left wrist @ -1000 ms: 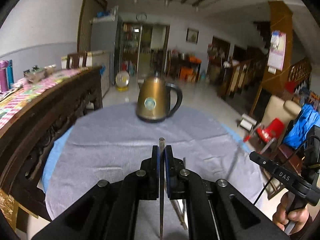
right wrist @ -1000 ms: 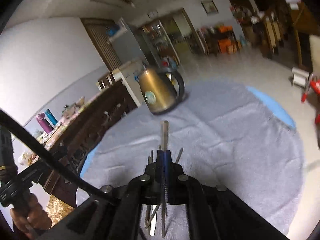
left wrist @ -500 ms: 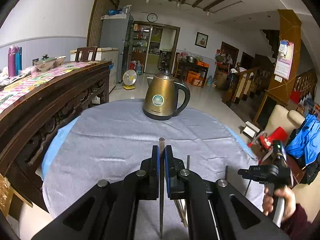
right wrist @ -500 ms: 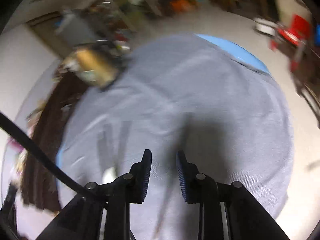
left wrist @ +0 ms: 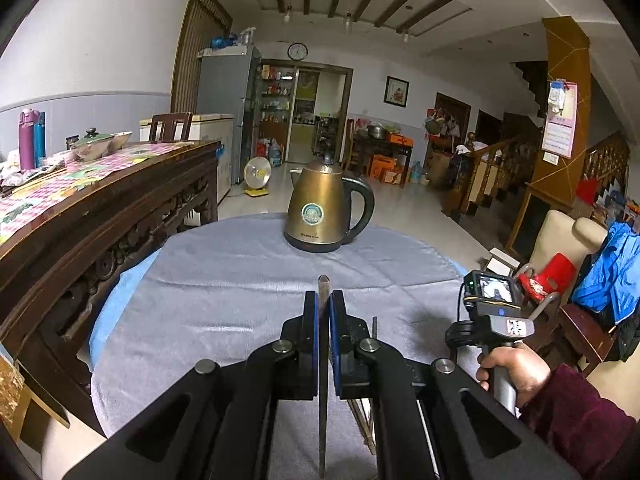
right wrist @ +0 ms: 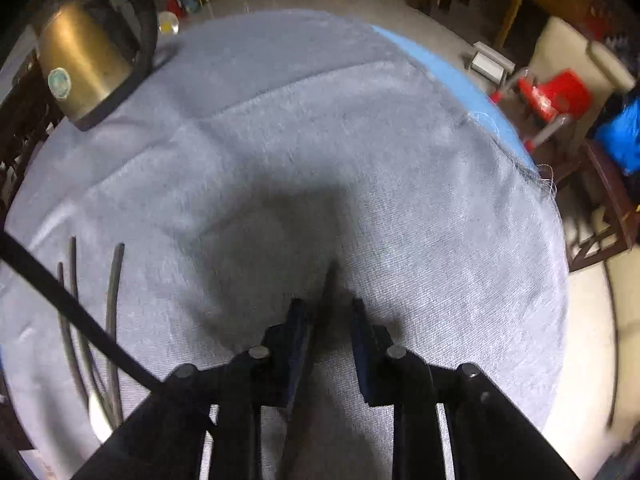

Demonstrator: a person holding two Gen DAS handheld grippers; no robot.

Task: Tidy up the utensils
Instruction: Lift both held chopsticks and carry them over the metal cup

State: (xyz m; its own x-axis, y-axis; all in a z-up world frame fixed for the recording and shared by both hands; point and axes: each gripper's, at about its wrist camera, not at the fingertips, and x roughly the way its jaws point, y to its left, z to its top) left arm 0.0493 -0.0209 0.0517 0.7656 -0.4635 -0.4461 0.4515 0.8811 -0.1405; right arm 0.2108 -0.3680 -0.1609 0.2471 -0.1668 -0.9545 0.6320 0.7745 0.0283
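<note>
Two grippers over a round table (left wrist: 120, 292) covered with a grey cloth (left wrist: 224, 280).

Left gripper (left wrist: 323, 296): fingers pressed together on a flat metal stick (left wrist: 322, 280). The stick lies along the gripper's line, its pointed tip jutting past the fingertips toward the far edge. It is held above the cloth, roughly mid-table.

Kettle (left wrist: 324, 216): brass-coloured with a black handle, upright at the far edge and well apart from both grippers.

Right gripper (right wrist: 326, 304): tipped steeply down at the cloth near the table's right side, with its shadow directly under it. Its jaws have just been closing. In its own view a gap shows between the fingers, with a thin dark stick (right wrist: 327, 280) between them. The view is blurred, and the pads do not visibly press on the stick. From the left view, a hand (left wrist: 512, 368) in a dark red sleeve (left wrist: 576, 412) grips this gripper's handle by the right edge.

Loose sticks (right wrist: 114, 300): several dark ones lying on the cloth toward the near left edge in the right view, crossed by a black cable (right wrist: 60, 300).
</note>
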